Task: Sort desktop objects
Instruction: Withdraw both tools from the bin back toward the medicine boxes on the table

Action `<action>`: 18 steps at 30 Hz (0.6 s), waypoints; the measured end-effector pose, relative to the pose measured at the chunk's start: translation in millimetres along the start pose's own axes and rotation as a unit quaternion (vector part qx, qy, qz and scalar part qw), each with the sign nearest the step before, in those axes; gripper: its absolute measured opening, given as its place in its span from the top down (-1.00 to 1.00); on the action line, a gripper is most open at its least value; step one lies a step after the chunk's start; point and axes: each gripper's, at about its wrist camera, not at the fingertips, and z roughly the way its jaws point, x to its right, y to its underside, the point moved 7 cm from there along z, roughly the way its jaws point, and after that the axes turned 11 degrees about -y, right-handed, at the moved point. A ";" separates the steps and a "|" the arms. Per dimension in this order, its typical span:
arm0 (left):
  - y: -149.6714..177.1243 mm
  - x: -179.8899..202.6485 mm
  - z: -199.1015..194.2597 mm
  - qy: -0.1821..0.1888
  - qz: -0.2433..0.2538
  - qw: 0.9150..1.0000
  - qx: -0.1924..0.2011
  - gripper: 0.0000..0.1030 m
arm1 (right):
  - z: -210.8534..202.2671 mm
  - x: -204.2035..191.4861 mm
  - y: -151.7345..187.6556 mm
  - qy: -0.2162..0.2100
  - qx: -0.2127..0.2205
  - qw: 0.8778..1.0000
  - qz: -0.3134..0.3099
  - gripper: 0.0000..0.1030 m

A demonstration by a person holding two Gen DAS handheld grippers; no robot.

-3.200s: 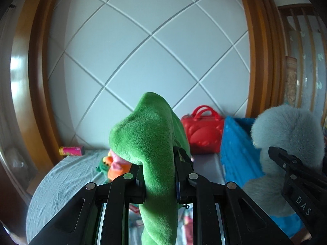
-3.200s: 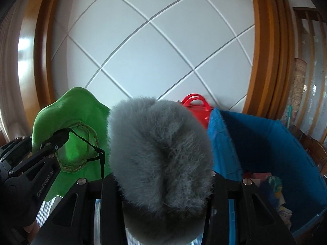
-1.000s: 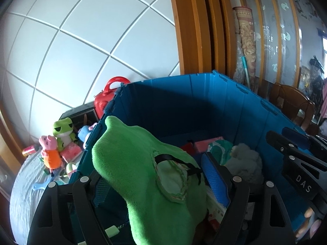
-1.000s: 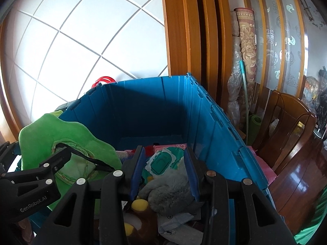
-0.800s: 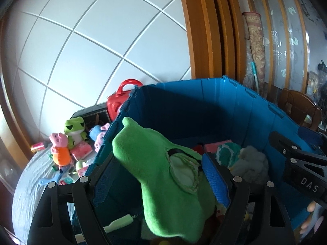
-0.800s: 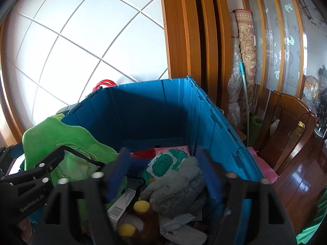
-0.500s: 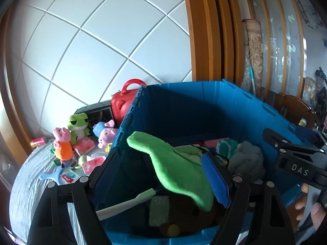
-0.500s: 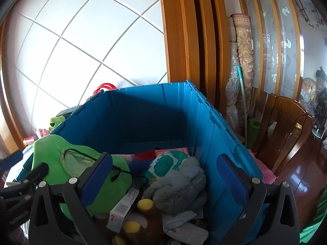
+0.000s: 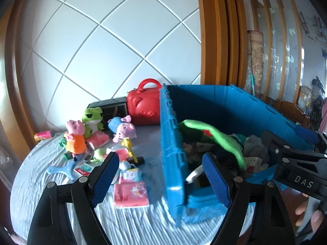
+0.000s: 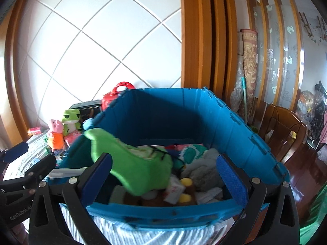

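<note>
1. You are partway through the sorting. The green plush toy [image 10: 141,171] and the grey fluffy toy [image 10: 204,171] are lying inside the blue bin [image 10: 184,214], on top of other things.
2. Lots of toys are still waiting on the table [image 9: 40,183] at about 9 o'clock from the bin: the pig doll [image 9: 74,136], the frog doll [image 9: 92,120], the blue-hat pig [image 9: 122,128], the pink packets [image 9: 130,192] and the red case [image 9: 144,108].
3. Your left gripper [image 9: 158,175] is standing wide with nothing inside.
4. Your right gripper [image 10: 163,175] has just been opening. It is wide and holding nothing.
5. A few seconds ago each gripper was squeezing one plush high in the air. Now both toys are in the bin and both grippers are pulling back.
</note>
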 end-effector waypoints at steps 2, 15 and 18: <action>7.8 -29.5 -0.3 -0.006 -0.010 1.000 -0.007 -0.63 | -1.2 -27.0 3.6 -0.005 -0.004 1.000 -0.008 -1.00; 67.5 -182.1 9.7 -0.050 -0.040 0.997 -0.052 -0.64 | 3.5 -191.5 35.4 -0.051 -0.023 0.997 -0.047 -1.00; 83.3 -205.4 23.2 -0.061 -0.048 0.994 -0.072 -0.64 | 14.3 -222.7 45.7 -0.066 -0.036 0.995 -0.059 -1.00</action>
